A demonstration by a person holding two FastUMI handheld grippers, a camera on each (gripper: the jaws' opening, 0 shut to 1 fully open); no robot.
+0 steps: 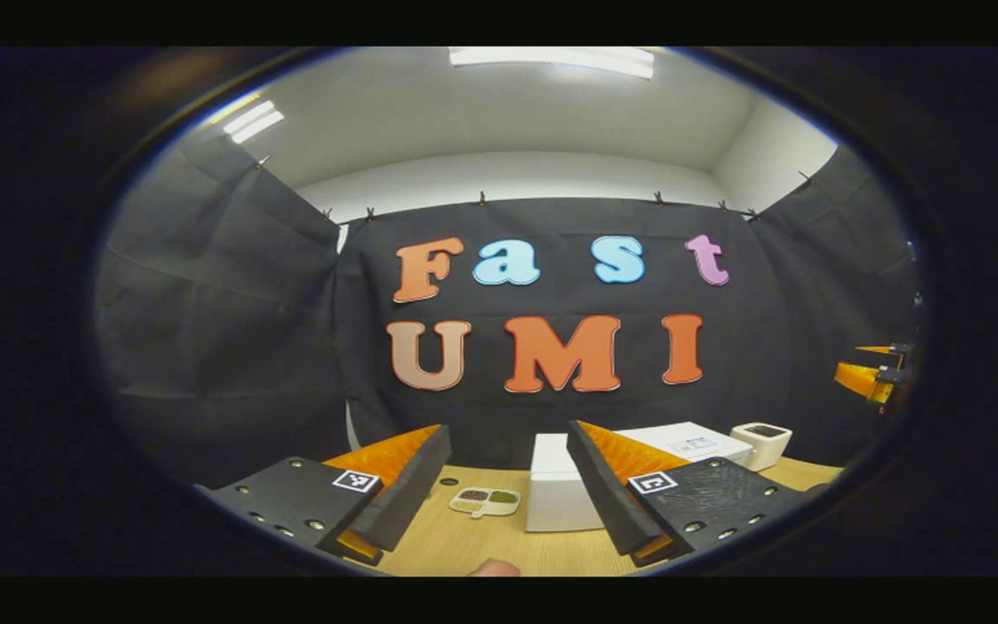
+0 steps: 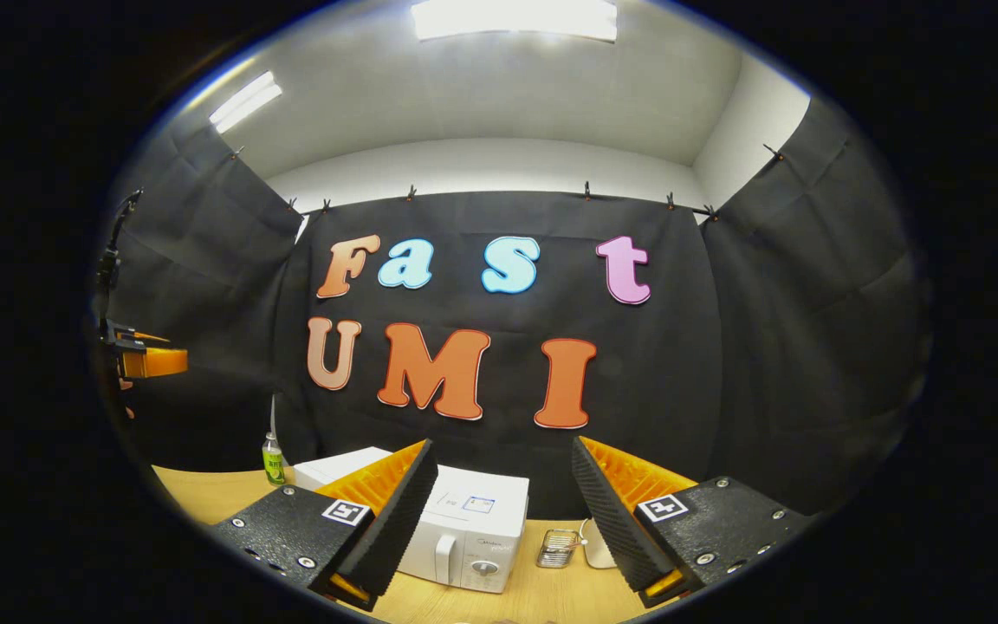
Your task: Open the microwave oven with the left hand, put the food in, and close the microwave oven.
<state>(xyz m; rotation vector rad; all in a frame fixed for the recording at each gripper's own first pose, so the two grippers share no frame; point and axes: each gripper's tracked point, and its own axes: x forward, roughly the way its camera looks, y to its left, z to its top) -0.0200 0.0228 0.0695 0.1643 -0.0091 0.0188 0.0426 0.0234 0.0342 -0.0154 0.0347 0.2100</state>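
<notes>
You are not getting any readable text: the microwave oven [image 2: 464, 529] is carrying a top sticker and a front mark, both too small.

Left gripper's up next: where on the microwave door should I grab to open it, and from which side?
Take the upright white handle on the microwave front, just left of the round knob. Come straight at the front face with the open left gripper, fingers either side of the bar; its hinge side I can't tell.

On the table [image 2: 551, 598]: one microwave [image 2: 464, 529], one bottle [image 2: 272, 459] left of it, one food tray [image 1: 485, 501], one small white box [image 1: 761, 444].
</notes>
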